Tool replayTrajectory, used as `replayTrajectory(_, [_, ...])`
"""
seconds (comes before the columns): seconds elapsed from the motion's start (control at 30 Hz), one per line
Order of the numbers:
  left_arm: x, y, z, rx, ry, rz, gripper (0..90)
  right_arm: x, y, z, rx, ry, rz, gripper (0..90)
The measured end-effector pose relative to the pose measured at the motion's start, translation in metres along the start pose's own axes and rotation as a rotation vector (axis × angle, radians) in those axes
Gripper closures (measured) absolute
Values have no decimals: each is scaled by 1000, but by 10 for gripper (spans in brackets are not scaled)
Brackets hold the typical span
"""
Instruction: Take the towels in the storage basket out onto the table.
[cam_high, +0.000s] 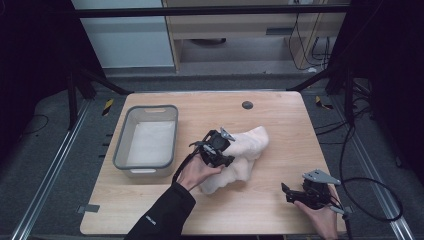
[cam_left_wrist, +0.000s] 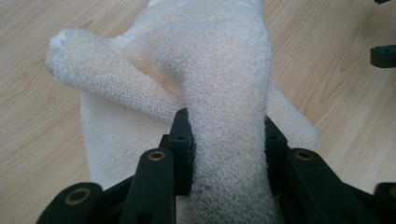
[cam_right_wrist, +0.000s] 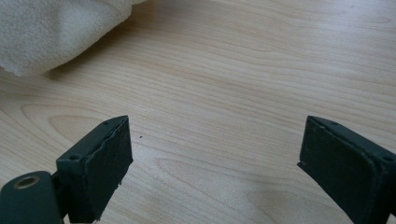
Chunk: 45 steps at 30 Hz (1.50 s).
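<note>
A crumpled cream terry towel (cam_high: 251, 143) lies near the middle of the wooden table (cam_high: 290, 125). My left gripper (cam_high: 226, 148) is at the towel's left side, and a raised fold of the towel (cam_left_wrist: 224, 70) runs between its jaws. In the left gripper view my left gripper (cam_left_wrist: 224, 128) has both pads against that fold, shut on it. My right gripper (cam_high: 286, 193) rests near the table's front right corner. In the right gripper view my right gripper (cam_right_wrist: 215, 154) stands open over bare wood, with a towel corner (cam_right_wrist: 46, 28) farther off at upper left.
A grey rectangular bin (cam_high: 120, 145) with a white cloth (cam_high: 150, 142) inside stands at the table's left. A small black round cap (cam_high: 247, 105) sits in the tabletop near the far edge. Cables (cam_high: 370, 190) trail off the right side.
</note>
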<state>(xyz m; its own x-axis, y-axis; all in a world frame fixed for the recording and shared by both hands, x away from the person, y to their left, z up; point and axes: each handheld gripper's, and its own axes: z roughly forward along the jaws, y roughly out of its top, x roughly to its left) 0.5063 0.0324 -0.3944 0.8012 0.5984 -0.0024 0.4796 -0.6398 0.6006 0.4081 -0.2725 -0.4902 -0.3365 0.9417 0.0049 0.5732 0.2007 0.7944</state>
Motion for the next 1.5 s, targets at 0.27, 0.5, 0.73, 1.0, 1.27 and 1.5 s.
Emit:
replayTrajectory(0.27, [-5,-11,13,-6,7,6,602,0,0,0,2,1,1,92])
replayTrajectory(0.5, [-5,-15,12,-19,2,3,443,1,0,0,4,2,5,89])
replayTrajectory(0.73, [1,-20,-1,-69,-16,-10,298,0,0,-1,-9,-4,2,88])
replayTrajectory(1.0, [9,-37,-36,-159,1,-38,223,-1,0,-1,-11,-9,4,87])
replayTrajectory(1.27, [19,-66,-69,-227,50,-75,219,-1,0,-1,-10,-11,5,86])
replayTrajectory(1.5, [29,-91,-93,-265,99,-110,222,-1,0,-1,-8,-13,10,84])
